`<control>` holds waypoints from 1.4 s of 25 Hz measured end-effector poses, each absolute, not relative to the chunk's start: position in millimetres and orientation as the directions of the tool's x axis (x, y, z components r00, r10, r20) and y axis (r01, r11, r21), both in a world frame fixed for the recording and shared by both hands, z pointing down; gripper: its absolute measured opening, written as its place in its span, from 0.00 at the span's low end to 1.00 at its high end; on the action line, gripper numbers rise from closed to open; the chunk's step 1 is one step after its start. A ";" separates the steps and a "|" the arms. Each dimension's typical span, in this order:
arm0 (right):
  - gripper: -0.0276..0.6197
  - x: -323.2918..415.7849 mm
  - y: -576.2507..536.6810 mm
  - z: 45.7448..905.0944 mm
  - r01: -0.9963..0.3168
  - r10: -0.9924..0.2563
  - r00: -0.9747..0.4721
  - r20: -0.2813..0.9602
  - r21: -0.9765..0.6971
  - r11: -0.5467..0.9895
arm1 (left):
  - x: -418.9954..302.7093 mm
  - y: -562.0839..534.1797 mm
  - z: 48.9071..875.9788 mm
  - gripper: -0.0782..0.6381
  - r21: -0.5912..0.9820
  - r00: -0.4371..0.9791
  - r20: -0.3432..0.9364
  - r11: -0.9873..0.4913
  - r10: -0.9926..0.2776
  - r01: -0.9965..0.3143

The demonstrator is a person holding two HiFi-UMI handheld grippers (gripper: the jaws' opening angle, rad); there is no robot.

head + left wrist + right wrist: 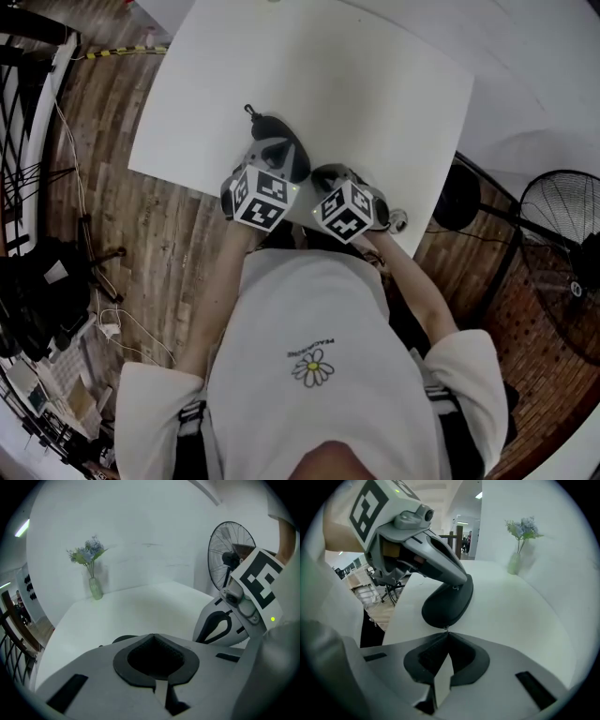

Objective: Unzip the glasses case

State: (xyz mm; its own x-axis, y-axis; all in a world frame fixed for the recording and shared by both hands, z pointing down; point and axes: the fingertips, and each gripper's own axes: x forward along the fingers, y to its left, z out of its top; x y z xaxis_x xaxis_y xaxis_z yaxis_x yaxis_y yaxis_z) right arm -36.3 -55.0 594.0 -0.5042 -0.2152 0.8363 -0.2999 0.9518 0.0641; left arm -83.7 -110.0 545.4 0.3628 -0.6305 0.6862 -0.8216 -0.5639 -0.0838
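I see glasses case (446,605) closed, contents unseen; long axis runs away from my right gripper (446,635), jaws closed, pinching zipper pull (446,629). Left gripper (153,636) closed empty, tips on case.

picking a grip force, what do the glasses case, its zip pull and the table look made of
Glasses case: dark, smooth, faint sheen, firm rounded dome, so probably a moulded shell in leatherette or fabric. Zip pull: tiny, grey glint, likely metal, too small to be sure. Table: flat matt white, no grain, probably laminate or painted board.
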 end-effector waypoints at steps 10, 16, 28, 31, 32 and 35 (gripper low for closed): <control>0.05 -64.1 -122.4 589.6 -0.006 -0.196 -0.513 0.836 0.225 0.974 | -78.1 -114.0 544.6 0.13 -0.055 0.360 0.675 -0.531 -0.644 -0.845; 0.05 -102.3 -159.7 592.4 0.080 -0.168 -0.529 0.832 0.246 0.966 | -80.3 -119.7 546.5 0.13 -0.002 0.367 0.676 -0.499 -0.639 -0.867; 0.05 -34.0 -230.9 565.9 -0.499 -0.460 -0.444 0.769 0.215 0.840 | -100.1 -143.0 526.3 0.13 -0.088 0.292 0.682 -0.471 -0.671 -0.878; 0.05 -10.4 -196.7 572.9 -0.487 -0.418 -0.436 0.797 0.181 0.854 | -89.6 -149.9 518.6 0.13 -0.114 0.298 0.673 -0.493 -0.677 -0.863; 0.05 -8.2 -180.5 575.5 -0.478 -0.393 -0.447 0.803 0.157 0.864 | -82.6 -151.9 517.8 0.13 -0.126 0.304 0.673 -0.509 -0.674 -0.851; 0.05 -13.1 -136.1 578.3 -0.465 -0.342 -0.482 0.807 0.096 0.880 | -60.6 -157.8 518.7 0.13 -0.182 0.317 0.670 -0.564 -0.671 -0.806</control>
State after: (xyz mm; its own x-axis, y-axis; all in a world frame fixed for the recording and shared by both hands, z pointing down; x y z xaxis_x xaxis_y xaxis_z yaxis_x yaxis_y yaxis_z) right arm -13.1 -136.1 578.3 -0.4815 -0.3418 0.8070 -0.4645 0.8804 0.0957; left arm -60.6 -157.8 518.7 0.3175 -0.6707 0.6703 -0.8056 -0.5637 -0.1824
